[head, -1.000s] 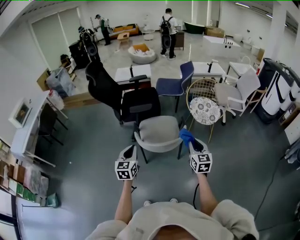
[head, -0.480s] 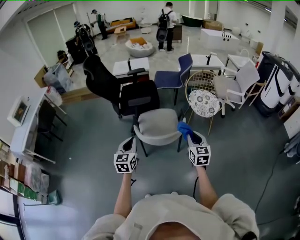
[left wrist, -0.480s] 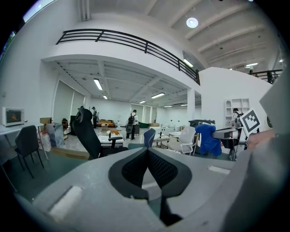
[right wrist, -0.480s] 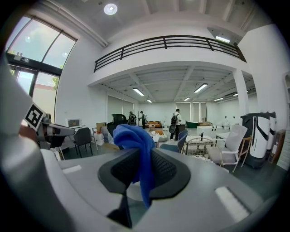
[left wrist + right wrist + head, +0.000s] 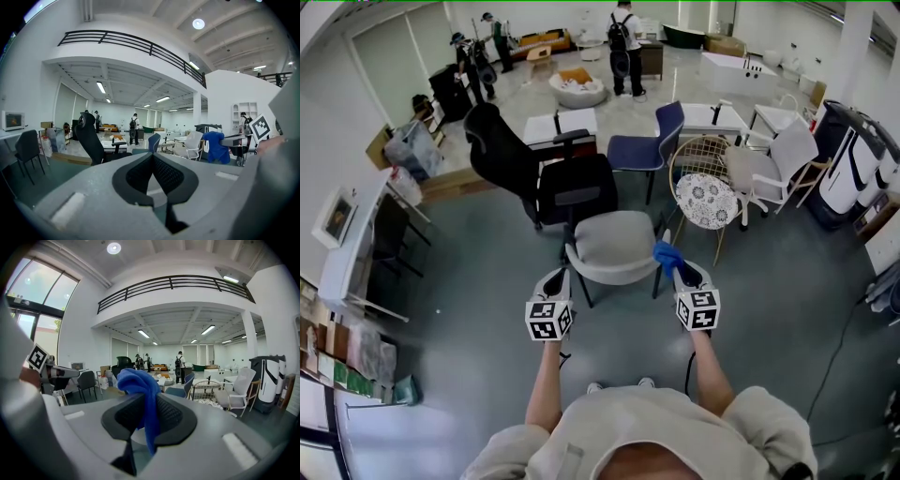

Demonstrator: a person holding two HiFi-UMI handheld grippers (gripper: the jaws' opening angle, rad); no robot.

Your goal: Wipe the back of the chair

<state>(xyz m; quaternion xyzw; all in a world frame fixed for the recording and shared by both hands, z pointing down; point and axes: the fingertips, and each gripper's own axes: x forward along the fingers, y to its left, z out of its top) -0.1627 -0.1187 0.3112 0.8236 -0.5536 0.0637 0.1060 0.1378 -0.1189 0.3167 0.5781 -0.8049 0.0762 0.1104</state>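
Note:
A grey shell chair [image 5: 614, 246] stands on the grey floor just ahead of both grippers in the head view. My right gripper [image 5: 672, 262] is shut on a blue cloth [image 5: 667, 253], held at the chair's right edge. In the right gripper view the blue cloth [image 5: 140, 390] hangs bunched between the jaws of my right gripper [image 5: 149, 401]. My left gripper [image 5: 556, 281] hovers at the chair's near left side. In the left gripper view, my left gripper [image 5: 152, 159] has its jaws pressed together with nothing between them.
A black office chair [image 5: 520, 173], a blue chair [image 5: 647, 155], a wire chair with a patterned cushion [image 5: 708, 211] and a white chair [image 5: 778, 183] stand behind the grey one. A white desk [image 5: 347, 253] lines the left wall. People [image 5: 623, 37] stand far back.
The head view has shifted a little, with chair and grippers sliding up in the picture together. Both grippers keep their places beside the chair, and the cloth stays held.

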